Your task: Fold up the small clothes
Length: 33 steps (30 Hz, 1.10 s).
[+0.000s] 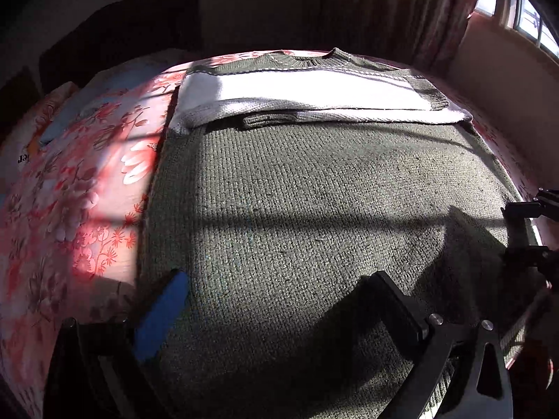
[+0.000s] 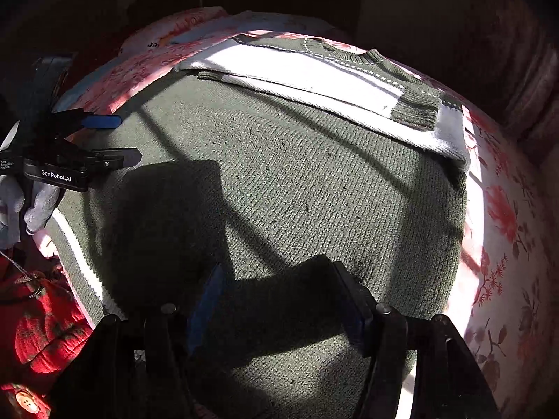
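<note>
A grey-green knit sweater (image 1: 314,192) lies flat on the bed, its white sleeves folded across the chest near the collar (image 1: 307,59). It also shows in the right wrist view (image 2: 297,174), with a green cuff (image 2: 415,108) at the right. My left gripper (image 1: 276,293) is open, low over the sweater's hem, blue pad (image 1: 164,310) on the left finger. It shows in the right wrist view too (image 2: 115,139), at the sweater's left edge. My right gripper (image 2: 276,293) is open above the hem. Part of it shows at the right edge of the left wrist view (image 1: 534,230).
The bed has a pink floral sheet (image 1: 70,209), also seen in the right wrist view (image 2: 506,244). Pillows (image 1: 52,111) lie at the far left. A curtain (image 1: 401,10) and window (image 1: 517,7) stand beyond. A red garment (image 2: 42,314) is at lower left.
</note>
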Motion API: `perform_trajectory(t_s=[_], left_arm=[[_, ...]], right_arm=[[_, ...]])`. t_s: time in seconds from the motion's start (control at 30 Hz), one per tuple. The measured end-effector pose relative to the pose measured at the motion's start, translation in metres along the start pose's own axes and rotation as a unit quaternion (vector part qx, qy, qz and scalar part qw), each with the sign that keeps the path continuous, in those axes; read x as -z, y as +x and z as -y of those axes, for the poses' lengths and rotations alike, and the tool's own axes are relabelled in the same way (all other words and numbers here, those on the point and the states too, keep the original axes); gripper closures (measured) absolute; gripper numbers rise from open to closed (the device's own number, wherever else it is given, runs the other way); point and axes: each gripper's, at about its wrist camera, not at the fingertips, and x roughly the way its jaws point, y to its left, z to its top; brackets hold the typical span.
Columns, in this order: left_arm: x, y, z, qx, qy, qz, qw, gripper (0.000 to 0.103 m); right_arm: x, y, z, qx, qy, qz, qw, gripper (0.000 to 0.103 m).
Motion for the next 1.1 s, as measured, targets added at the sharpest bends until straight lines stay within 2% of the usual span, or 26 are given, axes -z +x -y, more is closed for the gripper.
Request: perform_trajectory(t_s=[0.07,0.17,0.23,0.27,0.3,0.33,0.37,0.43,0.47,0.53,0.77,0.87,0.93,1.03,1.1], left_arm=[[0.005,-0.003,-0.006,0.003,-0.008,0.004,1.0000,0.000],[-0.003,-0.004,0.002,-0.015,-0.011,-0.011,0.9998,0.000],[-0.010,-0.018,0.016,0.033,-0.018,0.003,0.9993,0.000],[-0.014,-0.026,0.024,0.055,-0.016,0.016,0.9983,0.000],[-0.017,-0.031,0.036,0.059,-0.010,0.025,0.9979,0.000],[-0.020,-0.031,0.047,0.051,0.004,0.031,0.9982,0.000],[-0.021,-0.027,0.056,0.032,0.023,0.031,0.9988,0.000],[-0.017,-0.010,0.066,-0.011,0.050,0.008,0.9986,0.000],[-0.011,-0.002,0.064,-0.015,0.054,-0.009,0.9984,0.000],[-0.001,-0.004,0.048,0.023,0.026,-0.011,0.9993,0.000],[0.041,-0.031,0.016,0.004,0.014,-0.008,0.9999,0.000],[0.041,-0.034,0.019,-0.008,0.010,-0.017,0.9998,0.000],[0.037,-0.039,0.030,-0.017,0.023,-0.005,0.9996,0.000],[0.032,-0.047,0.045,-0.021,0.043,0.029,0.9984,0.000],[0.032,-0.038,0.047,-0.043,0.049,0.018,0.9977,0.000]], right_arm=[[0.009,-0.007,0.004,-0.005,0.013,-0.001,1.000,0.038],[0.000,-0.007,-0.006,0.028,0.017,-0.025,0.999,0.040],[-0.012,-0.010,-0.024,0.021,-0.001,-0.006,1.000,0.040],[-0.019,-0.011,-0.034,-0.003,-0.007,0.012,1.000,0.040],[-0.025,-0.009,-0.043,-0.025,-0.012,0.022,0.999,0.040],[-0.030,-0.003,-0.053,-0.032,-0.022,0.024,0.999,0.040],[-0.034,0.004,-0.064,-0.022,-0.037,0.019,0.999,0.040],[-0.033,0.022,-0.078,-0.004,-0.060,-0.006,0.998,0.040],[-0.028,0.020,-0.081,-0.001,-0.075,0.011,0.997,0.037],[-0.019,0.014,-0.073,-0.023,-0.073,0.002,0.997,0.037],[0.024,-0.015,-0.035,-0.026,-0.032,-0.009,0.999,0.037],[0.016,-0.015,-0.043,0.005,-0.037,-0.028,0.999,0.038],[0.003,-0.017,-0.058,0.022,-0.054,-0.012,0.998,0.039],[-0.019,-0.016,-0.077,-0.021,-0.054,0.030,0.998,0.039],[-0.026,-0.001,-0.091,-0.019,-0.068,0.033,0.997,0.039]])
